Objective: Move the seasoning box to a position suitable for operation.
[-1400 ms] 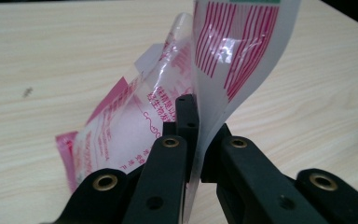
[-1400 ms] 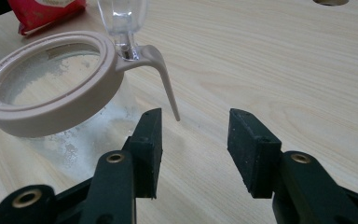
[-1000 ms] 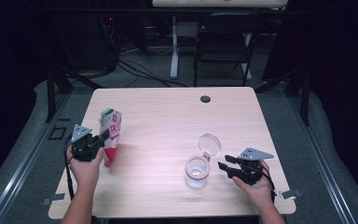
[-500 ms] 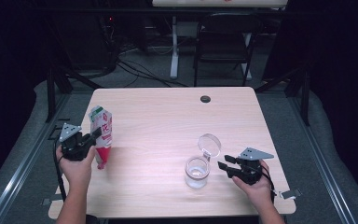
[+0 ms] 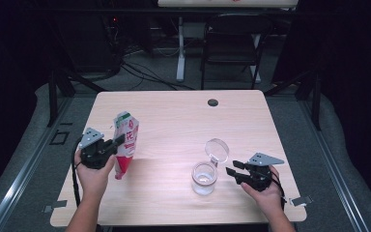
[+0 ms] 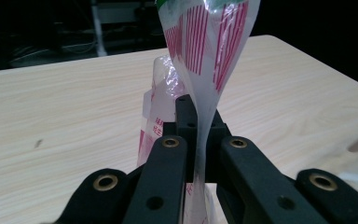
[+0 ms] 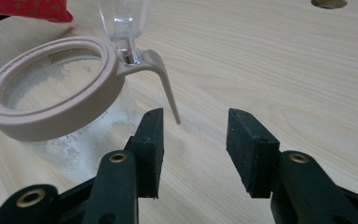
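Observation:
A plastic pouch (image 5: pixel 127 140) with red and white print and a green top stands tilted over the left part of the table; whether its red lower end touches the wood I cannot tell. My left gripper (image 5: pixel 118 141) is shut on the pouch, the clear film (image 6: pixel 205 46) pinched flat between the jaws of the left gripper (image 6: pixel 196 121). At the front right stands a clear glass jar (image 5: pixel 204 178) with a beige rim (image 7: pixel 51 88), its round lid (image 5: pixel 216 149) flipped up. My right gripper (image 5: pixel 231 172) is open just right of the jar. The jar's beige lever (image 7: pixel 165 84) hangs before the right gripper (image 7: pixel 196 135).
The wooden table (image 5: pixel 174 116) has a dark round hole (image 5: pixel 213 102) near its far edge. A black chair (image 5: pixel 232 48) and cables stand on the floor behind it. The pouch's red bottom (image 7: pixel 28 9) lies beyond the jar in the right gripper view.
My left hand drew the pouch a little to the left, then carried it back to the right and slightly upward. The right gripper and the jar have stayed in place.

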### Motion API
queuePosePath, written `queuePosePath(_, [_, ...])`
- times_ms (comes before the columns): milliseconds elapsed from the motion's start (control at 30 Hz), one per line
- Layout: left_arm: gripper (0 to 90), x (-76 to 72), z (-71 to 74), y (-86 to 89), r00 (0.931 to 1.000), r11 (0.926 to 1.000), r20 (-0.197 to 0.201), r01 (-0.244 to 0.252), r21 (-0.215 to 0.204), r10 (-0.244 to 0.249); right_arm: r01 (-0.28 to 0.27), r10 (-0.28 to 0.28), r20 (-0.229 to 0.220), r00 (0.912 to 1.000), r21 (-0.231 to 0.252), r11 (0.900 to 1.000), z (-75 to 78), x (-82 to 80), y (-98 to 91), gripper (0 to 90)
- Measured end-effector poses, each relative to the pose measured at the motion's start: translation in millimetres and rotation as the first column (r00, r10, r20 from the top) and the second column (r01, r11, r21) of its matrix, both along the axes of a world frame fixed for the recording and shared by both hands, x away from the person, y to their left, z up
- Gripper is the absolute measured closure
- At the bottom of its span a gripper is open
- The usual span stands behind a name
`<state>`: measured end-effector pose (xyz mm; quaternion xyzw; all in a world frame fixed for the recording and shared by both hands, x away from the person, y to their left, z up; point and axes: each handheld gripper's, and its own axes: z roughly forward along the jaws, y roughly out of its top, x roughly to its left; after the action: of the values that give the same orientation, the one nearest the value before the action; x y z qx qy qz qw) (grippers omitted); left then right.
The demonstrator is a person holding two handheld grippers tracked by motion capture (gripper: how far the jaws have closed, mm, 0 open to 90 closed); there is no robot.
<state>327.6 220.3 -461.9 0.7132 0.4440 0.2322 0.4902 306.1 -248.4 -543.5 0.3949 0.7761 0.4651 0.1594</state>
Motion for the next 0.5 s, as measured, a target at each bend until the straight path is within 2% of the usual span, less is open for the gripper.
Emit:
queuePosePath(100, [90.0, -2.8, -0.3, -13.2, 0.9987, 0.9987, -0.005, 0.051, -0.008, -0.051, -0.002, 0.002, 0.0, 1.0, -0.001, 1.0, 0.0, -0.1, 0.4, 56.6])
queuePosePath(200, [90.0, -5.9, 0.2, -25.4, 0.9953, 0.9953, -0.008, 0.096, 0.009, -0.096, 0.001, -0.001, 0.001, 1.0, -0.002, 1.0, 0.2, -0.2, 0.2, 56.5])
queuePosePath(433, [90.0, -8.1, -1.5, -50.4, 0.9827, 0.9823, -0.012, 0.184, -0.031, -0.185, -0.006, 0.006, 0.014, 0.9999, -0.019, 0.9998, 1.6, -1.1, 2.5, 58.0])
queuePosePath(500, [90.0, -7.8, -2.0, -60.1, 0.9779, 0.9776, -0.007, 0.209, -0.028, -0.209, -0.007, 0.008, 0.016, 0.9998, -0.018, 0.9998, 2.0, -1.5, 4.0, 58.2])
